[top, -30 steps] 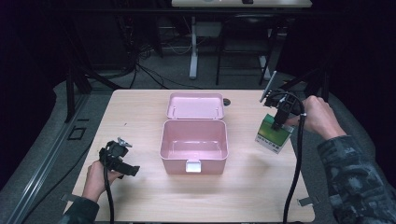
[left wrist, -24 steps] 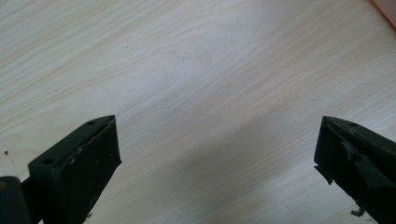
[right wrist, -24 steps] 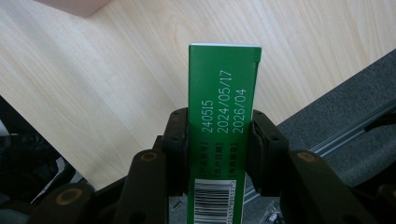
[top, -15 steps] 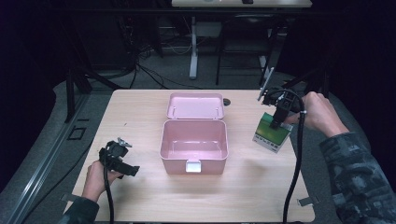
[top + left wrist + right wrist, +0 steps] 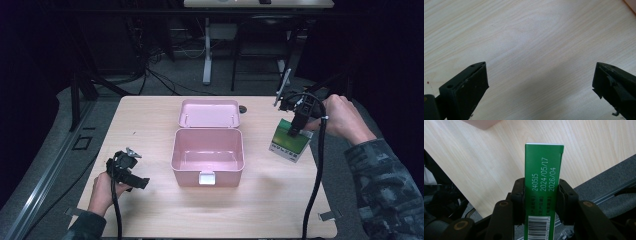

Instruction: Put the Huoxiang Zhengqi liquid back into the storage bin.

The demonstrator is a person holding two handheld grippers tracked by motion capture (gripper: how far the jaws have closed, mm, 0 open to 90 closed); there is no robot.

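A green and white carton (image 5: 289,141) hangs above the right side of the table, to the right of the pink box, with my right gripper (image 5: 296,129) shut on its top. In the right gripper view the carton's green edge (image 5: 543,182), printed with dates and a barcode, sits pinched between the two black jaws. The pink box (image 5: 207,156) stands open in the middle of the table, its lid (image 5: 209,112) folded back behind it and nothing visible inside. My left gripper (image 5: 131,176) rests low near the table's front left, jaws wide apart over bare wood (image 5: 536,50).
The wooden table (image 5: 150,120) ends just right of the carton, with grey floor (image 5: 614,182) beyond the edge. A small dark round object (image 5: 242,108) lies behind the lid's right corner. Cables trail from both grippers toward the front.
My right gripper has lifted the carton a little and carried it slightly leftward, toward the pink box. The left gripper has stayed put.
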